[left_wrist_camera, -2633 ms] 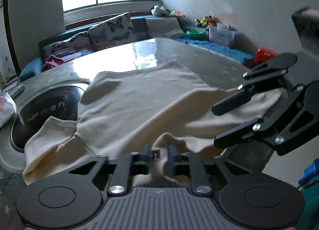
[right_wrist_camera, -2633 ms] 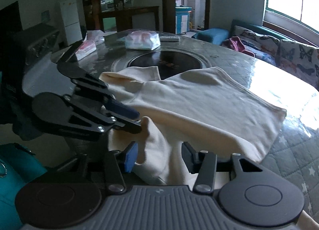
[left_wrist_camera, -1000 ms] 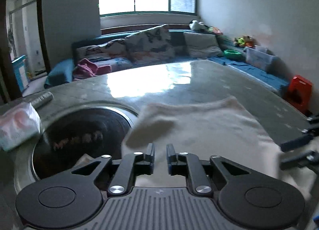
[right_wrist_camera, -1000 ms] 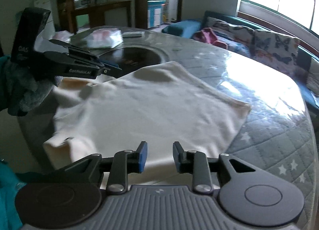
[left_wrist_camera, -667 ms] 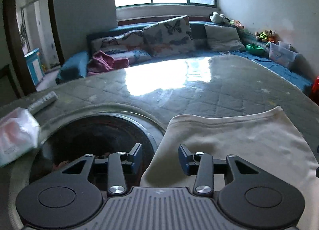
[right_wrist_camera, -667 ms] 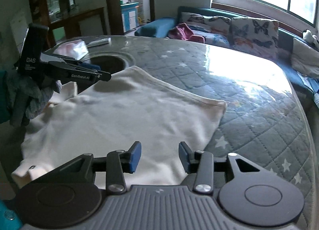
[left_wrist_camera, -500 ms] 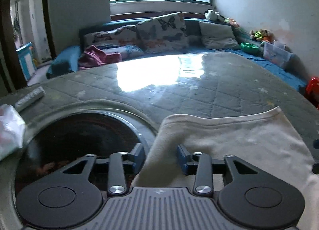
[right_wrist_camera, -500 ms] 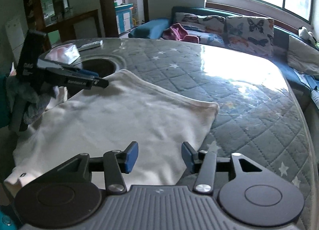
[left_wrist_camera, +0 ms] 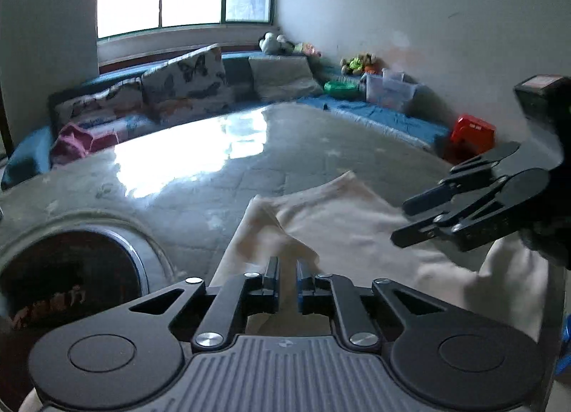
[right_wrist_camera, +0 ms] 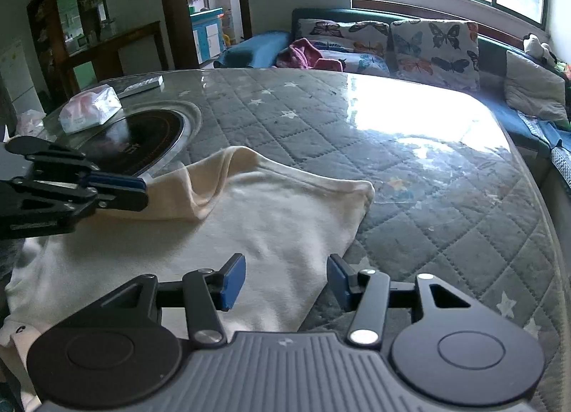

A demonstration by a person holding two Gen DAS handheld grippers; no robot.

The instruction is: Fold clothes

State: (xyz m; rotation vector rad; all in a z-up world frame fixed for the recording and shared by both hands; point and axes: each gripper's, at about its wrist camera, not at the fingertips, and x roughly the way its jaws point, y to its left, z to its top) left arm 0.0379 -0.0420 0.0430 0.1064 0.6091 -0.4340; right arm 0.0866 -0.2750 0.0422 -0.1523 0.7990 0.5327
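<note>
A cream garment (right_wrist_camera: 271, 219) lies spread on the quilted table; it also shows in the left wrist view (left_wrist_camera: 357, 230). My left gripper (left_wrist_camera: 287, 281) is shut on the garment's far left hem corner and lifts it, so the cloth folds over itself; the same gripper shows at the left of the right wrist view (right_wrist_camera: 137, 191). My right gripper (right_wrist_camera: 285, 283) is open and empty, just above the garment's near right edge. It shows open at the right of the left wrist view (left_wrist_camera: 407, 223).
A round black induction hob (right_wrist_camera: 142, 137) is set into the table left of the garment. A tissue pack (right_wrist_camera: 89, 110) and a remote (right_wrist_camera: 142, 85) lie beyond it. A cushioned sofa (right_wrist_camera: 392, 44) runs behind the table (right_wrist_camera: 428, 169).
My left gripper has shut on the garment's left hem corner and raised it into a fold. My right gripper stays open and has moved closer to the garment's right edge.
</note>
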